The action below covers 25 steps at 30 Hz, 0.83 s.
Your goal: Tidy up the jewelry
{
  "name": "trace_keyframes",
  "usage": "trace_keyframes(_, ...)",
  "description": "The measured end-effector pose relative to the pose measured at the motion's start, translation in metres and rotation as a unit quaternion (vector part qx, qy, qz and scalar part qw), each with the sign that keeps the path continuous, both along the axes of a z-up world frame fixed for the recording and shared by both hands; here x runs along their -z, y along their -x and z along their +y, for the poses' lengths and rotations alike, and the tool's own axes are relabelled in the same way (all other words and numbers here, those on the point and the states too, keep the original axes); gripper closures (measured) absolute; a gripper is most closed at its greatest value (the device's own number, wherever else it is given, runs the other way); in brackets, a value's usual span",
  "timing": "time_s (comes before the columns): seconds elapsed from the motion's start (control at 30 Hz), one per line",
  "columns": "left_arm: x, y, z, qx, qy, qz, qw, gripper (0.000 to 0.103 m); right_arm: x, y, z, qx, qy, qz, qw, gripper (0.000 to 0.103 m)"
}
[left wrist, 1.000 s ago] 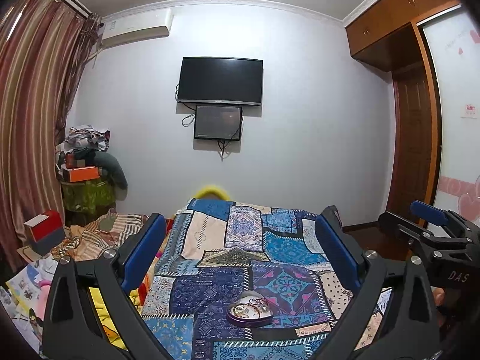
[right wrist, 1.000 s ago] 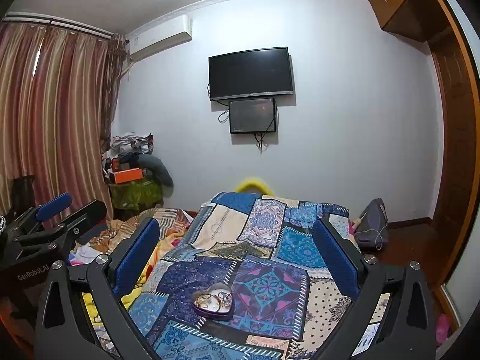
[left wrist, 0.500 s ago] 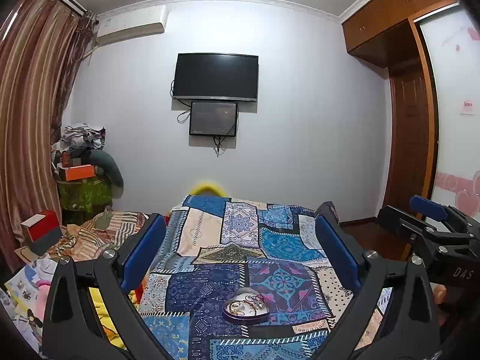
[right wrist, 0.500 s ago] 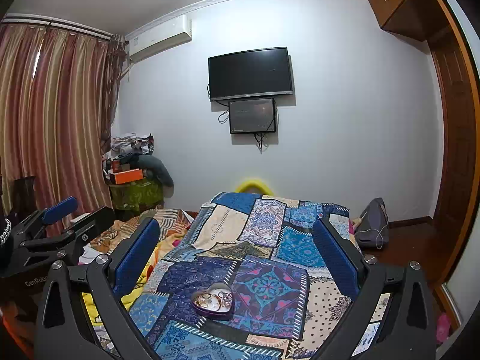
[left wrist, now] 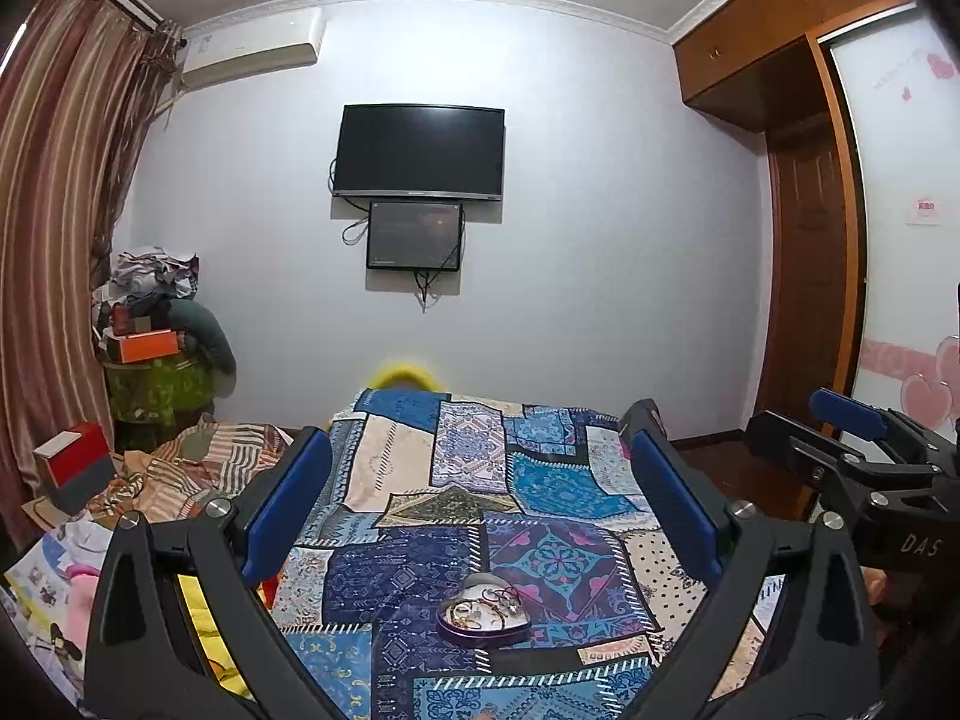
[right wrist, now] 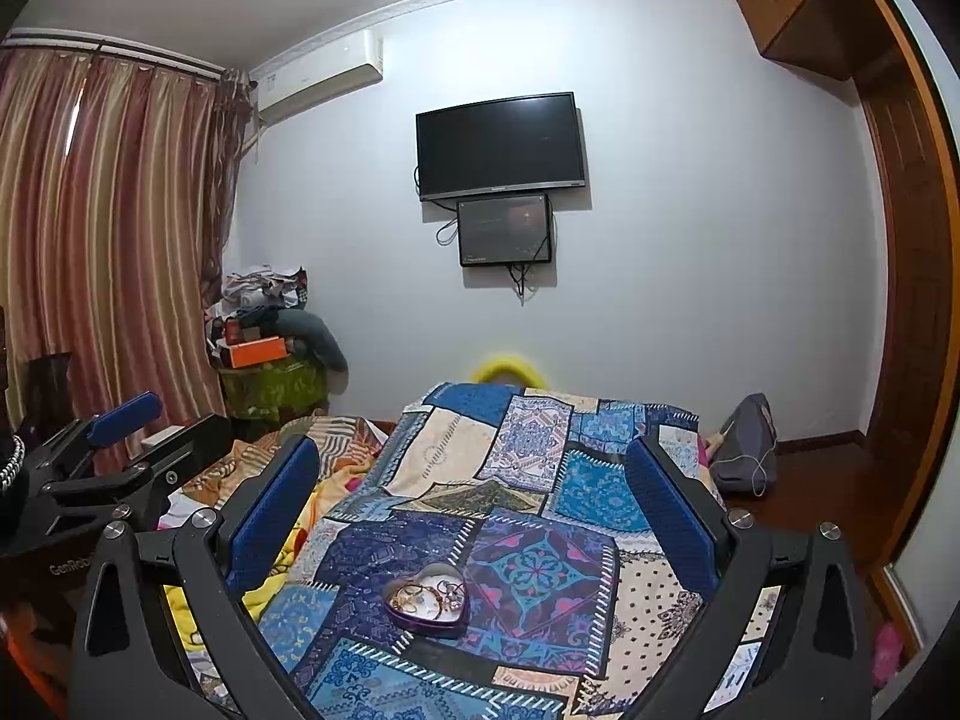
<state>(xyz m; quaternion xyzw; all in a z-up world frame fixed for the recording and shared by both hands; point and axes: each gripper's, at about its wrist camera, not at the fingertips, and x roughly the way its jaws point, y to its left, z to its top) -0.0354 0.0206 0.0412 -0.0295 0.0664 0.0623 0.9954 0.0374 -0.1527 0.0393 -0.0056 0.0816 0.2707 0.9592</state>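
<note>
the left gripper [left wrist: 480, 516] hung above the bed [left wrist: 540, 480] with its blue pads spread wide and nothing between them; the right gripper [right wrist: 474, 516] hung the same way, pads wide apart and empty. the heart-shaped box [left wrist: 483, 615] sat on the patchwork quilt below and just ahead of both grippers, between their pads in each view, lid off or absent, with a tangle of jewelry [right wrist: 429, 594] lying inside it: rings, thin bangles and what looked like a chain, too small to sort apart.

since the pieces already lay in the box, this could fit either a heap waiting to be sorted or a job already tidied, and the pictures did not settle which.

the risks looked plain. the quilt was soft, so any press on the box rim could tip it and spill the pieces into the busy pattern, where they would be hard to find. the pieces were thin and knotted together, so wide pads closing on one could drag the others out or slip off.
</note>
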Motion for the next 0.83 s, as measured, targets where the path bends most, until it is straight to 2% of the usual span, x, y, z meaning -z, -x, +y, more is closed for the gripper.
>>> trace_keyframes(0.83,0.0025,-0.0028,0.0005,0.010,0.003,0.006,0.9999,0.003,0.0032,-0.0049,0.0002,0.001,-0.002,0.011,1.000,0.002)
